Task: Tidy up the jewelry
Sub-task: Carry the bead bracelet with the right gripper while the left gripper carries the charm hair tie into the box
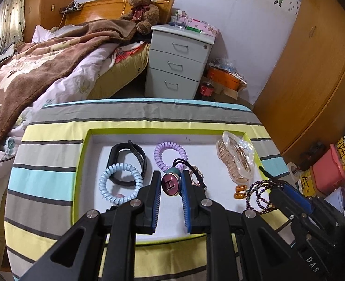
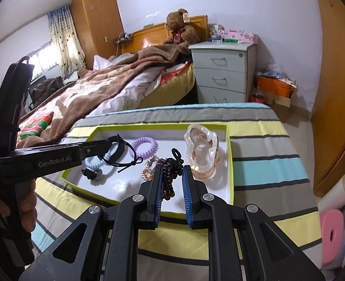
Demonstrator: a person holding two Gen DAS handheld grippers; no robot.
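A white tray with a lime rim [image 1: 83, 154] sits on a striped cloth. My left gripper [image 1: 170, 178] is shut on a hair tie with a round maroon "H" charm [image 1: 170, 184], held above the tray. My right gripper [image 2: 171, 172] is shut on a dark beaded bracelet [image 2: 170, 175], which hangs over the tray's right part; it also shows in the left wrist view [image 1: 261, 196]. In the tray lie a black band [image 1: 128, 159], a blue coil tie [image 1: 121, 183], a purple coil tie [image 1: 170, 155], a gold chain bracelet [image 2: 149, 171] and a clear hair claw [image 1: 236, 159].
The striped table [image 1: 50, 145] stands by a bed [image 1: 43, 70] on the left. A grey drawer cabinet [image 1: 179, 61] is behind it, a wooden wardrobe [image 1: 312, 70] on the right. Boxes and a tape roll [image 1: 294, 171] crowd the floor at right.
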